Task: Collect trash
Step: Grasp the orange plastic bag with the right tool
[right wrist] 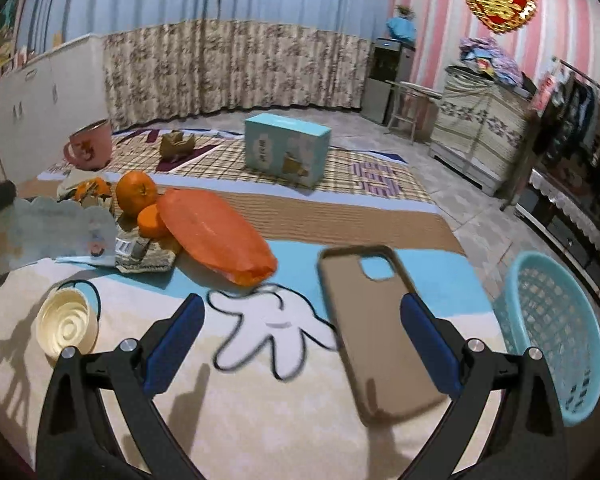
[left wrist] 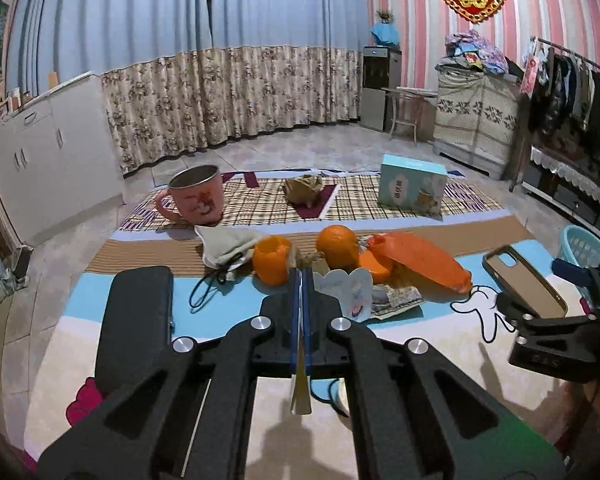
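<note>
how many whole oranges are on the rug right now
1: the whole orange sits mid-rug behind the orange plastic bag. Beside it are only hollow peel cups; others may be hidden.

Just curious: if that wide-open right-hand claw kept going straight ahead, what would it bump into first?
Most likely the tan rubber phone case: it lies on the cartoon-print rug between the open right gripper fingers, nearer the right one. The turquoise plastic basket sits off to the side, out of line. Depth is hard to judge.

A pink mug [left wrist: 196, 198] and a teal box [left wrist: 413, 184] stand on the plaid mat [left wrist: 260, 200]. A whole orange [left wrist: 337, 246] sits on the rug [right wrist: 260, 420]. A phone case [right wrist: 380, 332] lies near the white cartoon glove print. A black case [left wrist: 134, 320] lies left.
</note>
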Tool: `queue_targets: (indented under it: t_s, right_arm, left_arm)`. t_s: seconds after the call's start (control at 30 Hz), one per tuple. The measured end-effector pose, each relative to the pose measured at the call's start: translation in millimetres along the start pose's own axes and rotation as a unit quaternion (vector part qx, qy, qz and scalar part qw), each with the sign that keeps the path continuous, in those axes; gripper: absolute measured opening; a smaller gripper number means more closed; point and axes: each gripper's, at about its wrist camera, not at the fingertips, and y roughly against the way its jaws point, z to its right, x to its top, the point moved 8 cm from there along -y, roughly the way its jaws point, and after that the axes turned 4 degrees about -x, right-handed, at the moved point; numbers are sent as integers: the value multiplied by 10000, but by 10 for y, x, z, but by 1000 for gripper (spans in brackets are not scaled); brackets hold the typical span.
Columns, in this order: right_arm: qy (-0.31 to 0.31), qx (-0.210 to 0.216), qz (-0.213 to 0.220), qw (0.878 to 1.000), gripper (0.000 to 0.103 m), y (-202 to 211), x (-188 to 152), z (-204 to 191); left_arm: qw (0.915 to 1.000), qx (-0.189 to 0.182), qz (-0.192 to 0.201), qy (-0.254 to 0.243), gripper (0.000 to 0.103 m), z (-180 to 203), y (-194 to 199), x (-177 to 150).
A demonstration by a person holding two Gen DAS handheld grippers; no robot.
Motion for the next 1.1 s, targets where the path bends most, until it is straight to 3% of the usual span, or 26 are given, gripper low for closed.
queue_targets:
  t_s: [0.37,0.43,0.5,0.6,0.77,1.1]
  right_arm:
    - [334,162,-562,9977,94,-486,14,-304]
    - [374,213,-623,9971,80,-522,14,-325]
    - [403,365,-739,9958,54,-567,3,-350]
    - [314,709,-770,9940,29,-573,-6,-367]
    - [207,944,-501,9941,12,-401,64,-293]
    - [-60,1075,-191,9940,8,80,135,124]
  left_arm:
    - [9984,24,-256,498,0,-322,-160,-91]
    - [9984,10,-278,498,0,-318,-181,-97]
    - [9983,-22,-280,508,0,-306,-190,-102]
    - [9984,-28,-300,482,0,-289,-201,-109]
    - [9984,-69,-285,475,0,-265,-206,-121]
    - [9994,-202,-104,249,0,-75,-78,-65]
